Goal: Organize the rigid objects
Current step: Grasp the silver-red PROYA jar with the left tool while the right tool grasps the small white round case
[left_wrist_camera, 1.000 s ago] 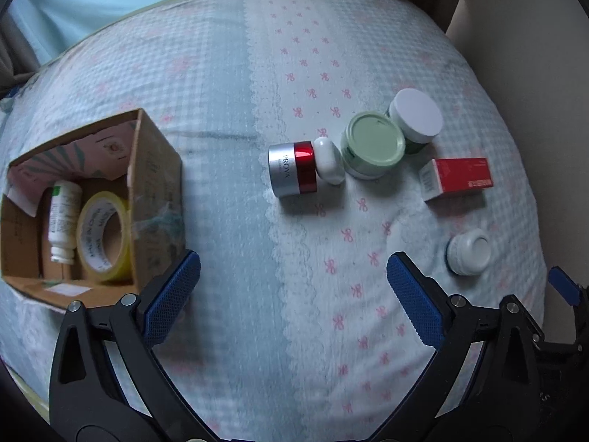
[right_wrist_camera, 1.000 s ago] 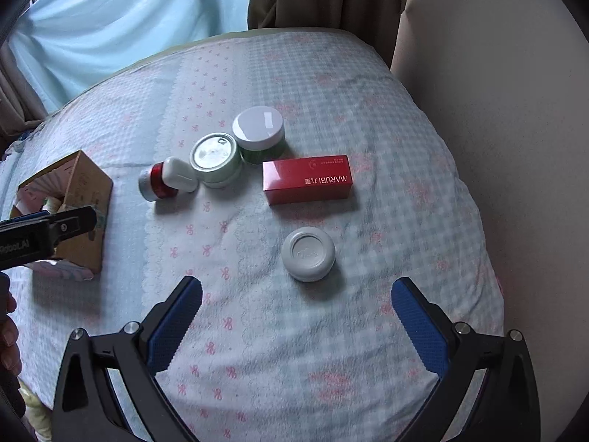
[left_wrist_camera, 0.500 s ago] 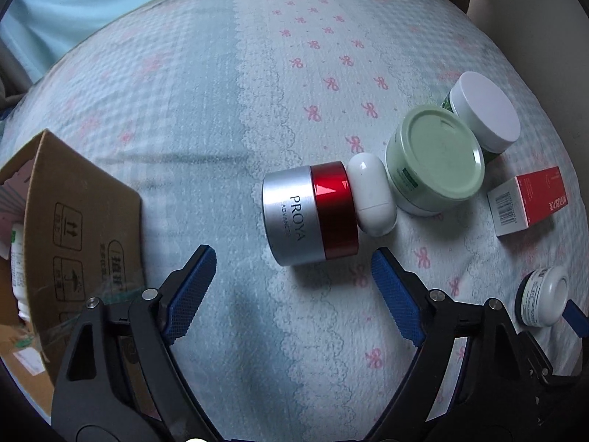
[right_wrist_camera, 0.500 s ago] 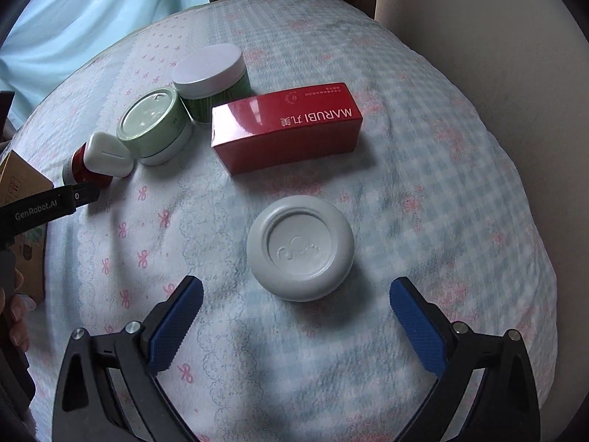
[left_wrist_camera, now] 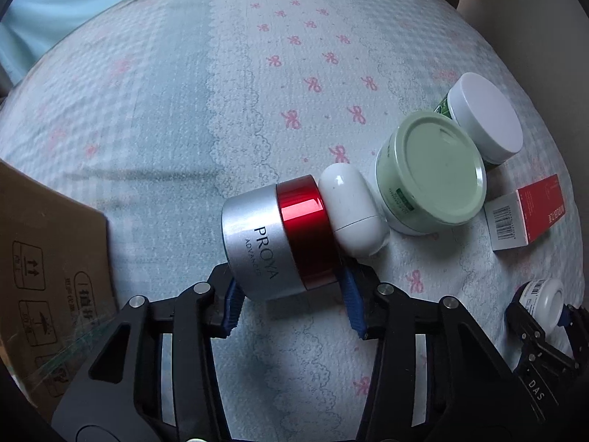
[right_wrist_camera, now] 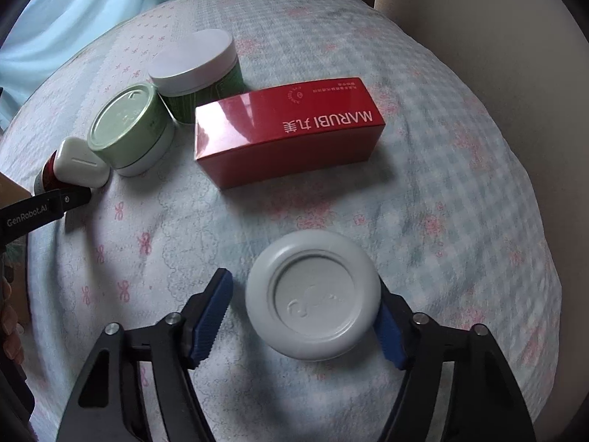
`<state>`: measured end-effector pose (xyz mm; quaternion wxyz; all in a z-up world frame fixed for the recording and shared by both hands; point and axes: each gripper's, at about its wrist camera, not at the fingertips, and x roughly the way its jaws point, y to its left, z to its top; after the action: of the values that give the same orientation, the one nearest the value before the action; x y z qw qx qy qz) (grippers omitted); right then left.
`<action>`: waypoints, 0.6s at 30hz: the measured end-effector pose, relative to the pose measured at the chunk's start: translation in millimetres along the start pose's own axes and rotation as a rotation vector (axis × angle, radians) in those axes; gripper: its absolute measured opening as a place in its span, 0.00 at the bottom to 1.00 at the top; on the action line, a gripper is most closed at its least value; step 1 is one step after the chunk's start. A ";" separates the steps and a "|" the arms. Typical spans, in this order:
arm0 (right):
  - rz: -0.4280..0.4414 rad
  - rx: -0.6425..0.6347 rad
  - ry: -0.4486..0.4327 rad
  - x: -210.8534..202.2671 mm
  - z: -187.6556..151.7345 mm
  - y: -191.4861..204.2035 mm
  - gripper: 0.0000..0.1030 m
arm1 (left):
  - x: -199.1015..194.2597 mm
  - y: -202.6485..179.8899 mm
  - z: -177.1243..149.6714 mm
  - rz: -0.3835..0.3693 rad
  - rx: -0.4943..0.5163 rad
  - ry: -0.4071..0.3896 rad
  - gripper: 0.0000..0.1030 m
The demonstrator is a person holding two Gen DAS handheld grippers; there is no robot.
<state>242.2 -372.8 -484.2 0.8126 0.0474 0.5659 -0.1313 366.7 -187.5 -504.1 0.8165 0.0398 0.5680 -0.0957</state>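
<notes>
A silver and red PROYA jar (left_wrist_camera: 279, 243) lies on its side on the bedspread. My left gripper (left_wrist_camera: 291, 304) has closed on its near end, both blue pads against it. A white earbud case (left_wrist_camera: 351, 217) leans on the jar's far end. My right gripper (right_wrist_camera: 302, 320) straddles a round white jar (right_wrist_camera: 313, 294); the right pad touches it, the left pad stands a small gap away. That jar and gripper also show in the left wrist view (left_wrist_camera: 545, 300).
A pale green jar (right_wrist_camera: 129, 134), a white-lidded dark green jar (right_wrist_camera: 198, 73) and a red MARUBI box (right_wrist_camera: 287, 132) sit beyond. A cardboard box (left_wrist_camera: 44, 276) stands at the left. A beige wall borders the bed on the right.
Both grippers have moved forward and down and narrowed. The left one now grips the PROYA jar; the right one has closed most of the way around the round white jar.
</notes>
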 end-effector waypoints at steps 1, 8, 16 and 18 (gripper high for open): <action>0.008 0.005 0.002 -0.1 0.7 -1.7 0.51 | 0.6 0.1 0.3 -0.002 -0.001 0.002 0.41; 0.013 0.004 0.005 -0.7 1.1 -2.7 0.51 | -0.8 3.9 -0.4 -0.016 -0.028 0.002 0.40; 0.029 0.011 0.006 -5.1 2.6 -2.8 0.51 | -23.3 18.5 -10.8 -0.016 -0.074 -0.017 0.37; 0.035 0.010 -0.001 -8.2 3.5 -2.8 0.51 | -28.4 20.9 -12.3 -0.017 -0.079 -0.017 0.37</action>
<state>242.0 -374.9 -475.2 0.8147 0.0610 0.5640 -0.1200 350.1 -161.7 -482.8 0.8212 0.0018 0.5649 -0.0806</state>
